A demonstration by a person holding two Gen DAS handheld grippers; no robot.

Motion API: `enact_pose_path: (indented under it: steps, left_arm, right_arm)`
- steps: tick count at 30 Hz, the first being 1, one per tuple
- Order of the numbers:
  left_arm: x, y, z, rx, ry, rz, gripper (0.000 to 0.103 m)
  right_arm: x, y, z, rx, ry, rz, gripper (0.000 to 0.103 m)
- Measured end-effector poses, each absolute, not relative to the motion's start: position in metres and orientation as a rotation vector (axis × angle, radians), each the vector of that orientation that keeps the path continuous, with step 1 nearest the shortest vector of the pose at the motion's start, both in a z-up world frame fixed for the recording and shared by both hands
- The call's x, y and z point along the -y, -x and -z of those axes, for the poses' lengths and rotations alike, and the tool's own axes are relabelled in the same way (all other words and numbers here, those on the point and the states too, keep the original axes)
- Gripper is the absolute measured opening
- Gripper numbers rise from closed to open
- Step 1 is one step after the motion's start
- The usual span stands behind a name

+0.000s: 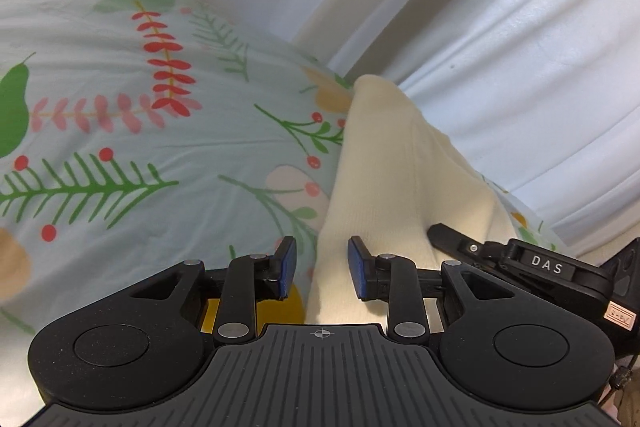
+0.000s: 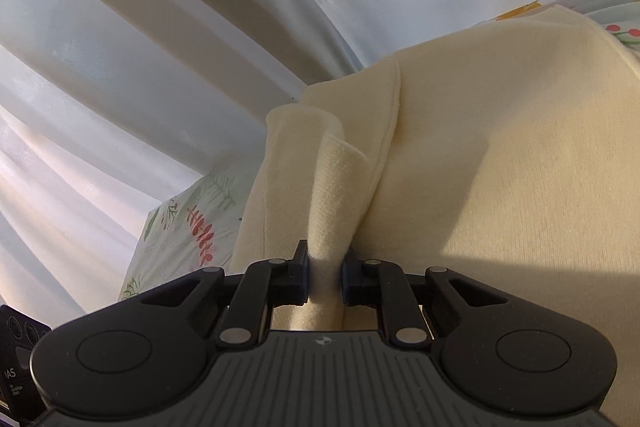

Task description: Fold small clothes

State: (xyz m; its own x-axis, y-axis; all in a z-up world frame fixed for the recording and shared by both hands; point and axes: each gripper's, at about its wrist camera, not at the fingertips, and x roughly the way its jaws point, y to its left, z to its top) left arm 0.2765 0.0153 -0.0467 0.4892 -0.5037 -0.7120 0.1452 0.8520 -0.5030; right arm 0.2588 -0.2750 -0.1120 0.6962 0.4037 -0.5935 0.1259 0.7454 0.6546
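Cream knit garment [image 2: 500,187] lies on the floral-print cloth [image 1: 120,131] covering the table, close to the edge nearest the white curtain [image 2: 140,27]. One part of it is gathered into a narrow rib-knit strip that rises from the main body.

Right gripper [image 2: 325,279]: fingers clamped on that gathered strip; fabric fills the gap between the blue pads. Grip looks to sit near the strip's end, with a fair amount of cloth bunched in it.

Left gripper [image 1: 322,267]: fingers apart. The right blue pad [image 1: 358,273] rests against the garment's near edge; the left pad sits over bare floral cloth. Nothing is pinched here.

Step in hand, judged: carrying the held part over the body to make a fold. To do it well: keep the strip taut, lift only enough to clear the body, lay it flat with edges aligned, and let the left gripper pin or take the near edge so the body does not drag.

Surroundings: curtain folds hang just behind the garment; a lifted edge could brush them. In the left wrist view the right gripper's black housing is close alongside, so the two could collide.
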Motion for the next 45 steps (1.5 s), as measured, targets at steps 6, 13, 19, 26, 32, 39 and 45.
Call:
enact_pose_path:
  steps: [6, 13, 19, 26, 32, 39, 45]
  left_arm:
    - [-0.011, -0.276, 0.041, -0.979, 0.394, 0.426, 0.031]
    - [0.016, -0.269, 0.035, -0.974, 0.329, 0.474, 0.031]
    - [0.043, -0.266, 0.048, -1.039, 0.312, 0.552, 0.031]
    - [0.047, -0.263, 0.051, -1.035, 0.281, 0.567, 0.033]
    - [0.045, -0.258, 0.036, -0.984, 0.258, 0.533, 0.034]
    - [0.059, -0.256, 0.027, -0.983, 0.206, 0.562, 0.034]
    - [0.082, -0.244, 0.034, -1.005, 0.147, 0.615, 0.035]
  right_arm:
    - [0.245, -0.253, 0.08, -0.711, -0.454, -0.125, 0.012]
    - [0.25, -0.221, 0.051, -0.605, -0.221, -0.038, 0.012]
    - [0.293, -0.214, 0.085, -0.737, -0.283, 0.069, 0.017]
    - [0.349, -0.215, 0.108, -0.726, -0.776, -0.026, 0.033]
    - [0.317, -0.224, 0.079, -0.728, -0.462, 0.033, 0.013]
    - [0.287, -0.206, 0.035, -0.558, -0.025, 0.189, 0.012]
    - [0.305, -0.197, 0.051, -0.611, 0.012, 0.294, 0.012]
